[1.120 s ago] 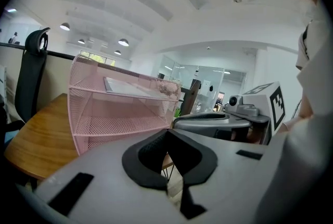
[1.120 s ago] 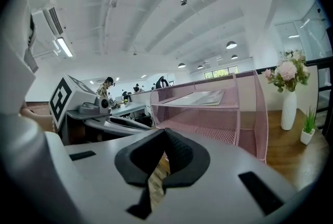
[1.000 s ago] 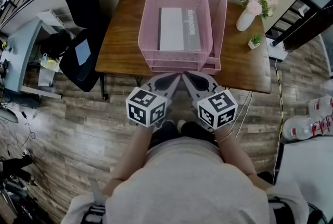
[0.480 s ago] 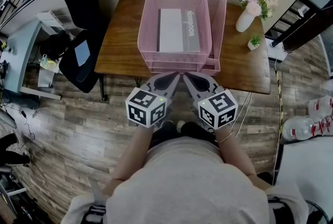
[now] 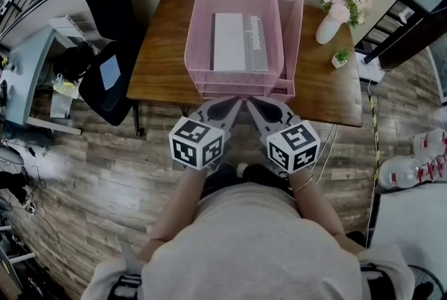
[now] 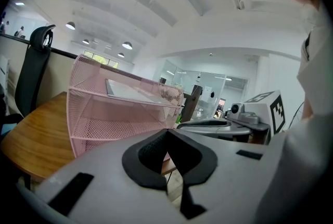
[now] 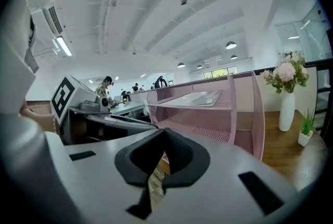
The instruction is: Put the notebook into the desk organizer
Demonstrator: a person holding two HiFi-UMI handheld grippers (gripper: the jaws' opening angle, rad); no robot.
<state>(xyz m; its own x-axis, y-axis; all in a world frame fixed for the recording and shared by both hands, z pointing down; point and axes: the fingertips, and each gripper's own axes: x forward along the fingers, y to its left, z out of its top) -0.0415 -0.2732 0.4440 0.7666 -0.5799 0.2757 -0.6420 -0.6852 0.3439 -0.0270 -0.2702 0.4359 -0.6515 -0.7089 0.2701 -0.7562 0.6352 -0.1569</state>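
Observation:
The pink mesh desk organizer (image 5: 200, 19) stands on the wooden table (image 5: 162, 61). The grey-and-white notebook (image 5: 236, 40) lies flat in its top tray. Both grippers hover close to my body, just off the table's front edge, with their tips nearly touching each other. My left gripper (image 5: 233, 102) is shut with nothing in it, and so is my right gripper (image 5: 251, 102). The left gripper view has its shut jaws (image 6: 167, 131) low in front of the organizer (image 6: 104, 124) and notebook (image 6: 127, 91). The right gripper view has the shut tips (image 7: 164, 131) before the organizer (image 7: 244, 108) and notebook (image 7: 200, 98).
A white vase of pink flowers (image 5: 335, 12) and a small potted plant (image 5: 341, 55) stand on the table's right end. A black office chair (image 5: 105, 19) is to the left of the table. Water bottles (image 5: 412, 166) lie on the wood floor at right.

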